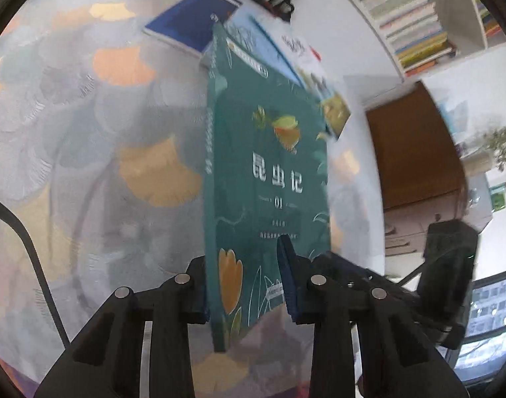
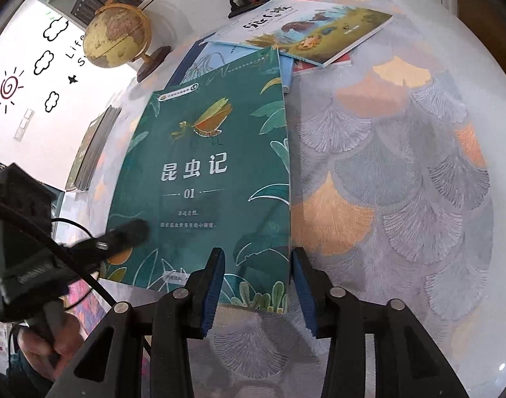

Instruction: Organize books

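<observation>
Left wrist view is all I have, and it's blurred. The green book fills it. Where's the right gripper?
Observer: The right gripper is at the green book's near right corner, with its fingers open and straddling the right edge.
Operator: Anything beyond the book on the left?
Observer: A globe stands past its far left corner.
Operator: More books that side?
Observer: Yes, a dark book sits beside its left edge.

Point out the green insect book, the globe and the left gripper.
green insect book (image 2: 203, 172), right wrist view, front cover at the title
globe (image 2: 117, 34), right wrist view, the sphere
left gripper (image 1: 249, 285), left wrist view, between fingertips
</observation>
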The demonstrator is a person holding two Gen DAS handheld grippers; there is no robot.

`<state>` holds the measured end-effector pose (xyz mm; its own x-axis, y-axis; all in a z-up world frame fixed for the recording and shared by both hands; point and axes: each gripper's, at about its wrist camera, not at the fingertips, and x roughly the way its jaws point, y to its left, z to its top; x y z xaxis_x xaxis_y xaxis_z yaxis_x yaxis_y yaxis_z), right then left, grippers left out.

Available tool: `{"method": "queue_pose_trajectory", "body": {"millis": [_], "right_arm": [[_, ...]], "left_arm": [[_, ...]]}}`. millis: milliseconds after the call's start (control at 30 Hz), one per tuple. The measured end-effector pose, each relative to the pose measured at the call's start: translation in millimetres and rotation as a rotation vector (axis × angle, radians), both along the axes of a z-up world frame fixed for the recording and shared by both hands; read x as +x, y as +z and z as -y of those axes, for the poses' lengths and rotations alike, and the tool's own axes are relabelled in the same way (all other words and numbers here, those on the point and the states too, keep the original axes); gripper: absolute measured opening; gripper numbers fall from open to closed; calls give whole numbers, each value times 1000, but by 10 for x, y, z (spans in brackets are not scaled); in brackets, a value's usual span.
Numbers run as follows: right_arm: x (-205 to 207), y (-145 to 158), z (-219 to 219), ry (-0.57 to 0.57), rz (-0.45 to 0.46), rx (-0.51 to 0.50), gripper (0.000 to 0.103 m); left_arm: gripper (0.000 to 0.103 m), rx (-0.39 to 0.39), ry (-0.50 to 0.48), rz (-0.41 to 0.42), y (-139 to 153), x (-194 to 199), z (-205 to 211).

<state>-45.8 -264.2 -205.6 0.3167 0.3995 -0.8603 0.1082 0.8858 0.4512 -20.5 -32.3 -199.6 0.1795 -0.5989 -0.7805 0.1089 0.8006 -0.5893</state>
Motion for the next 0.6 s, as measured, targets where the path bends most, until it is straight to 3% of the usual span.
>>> {"method": "queue_pose_trajectory", "body": {"millis": [100, 167, 267, 300, 367, 400, 500, 533, 567, 600], "right_arm": [[39, 6, 28, -11, -23, 29, 44], [72, 1, 97, -23, -54, 107, 46], [63, -38, 303, -79, -90, 289, 57], [48, -74, 385, -116, -98, 356, 62], [29, -199, 536, -190, -109, 538, 62], [31, -241, 558, -206, -117, 582, 62], [94, -340, 501, -224, -116, 699, 60], [119, -330, 456, -213, -109, 699, 53], [143, -289, 391, -196, -102, 653, 49], [160, -241, 340, -172, -89, 598, 40]], "left_arm": [[16, -46, -3, -24, 14, -13, 21], [14, -162, 32, -54, 92, -1, -80], [14, -379, 87, -139, 134, 71, -252], [14, -414, 92, -154, 142, 89, -281], [14, -465, 105, -193, 112, 116, -323], [14, -489, 116, -219, 74, 121, -347], [14, -484, 131, -246, 2, 108, -308], [13, -467, 138, -253, -33, 85, -299], [13, -442, 142, -254, -48, 74, -305], [13, -408, 138, -248, -53, 72, -293]]}}
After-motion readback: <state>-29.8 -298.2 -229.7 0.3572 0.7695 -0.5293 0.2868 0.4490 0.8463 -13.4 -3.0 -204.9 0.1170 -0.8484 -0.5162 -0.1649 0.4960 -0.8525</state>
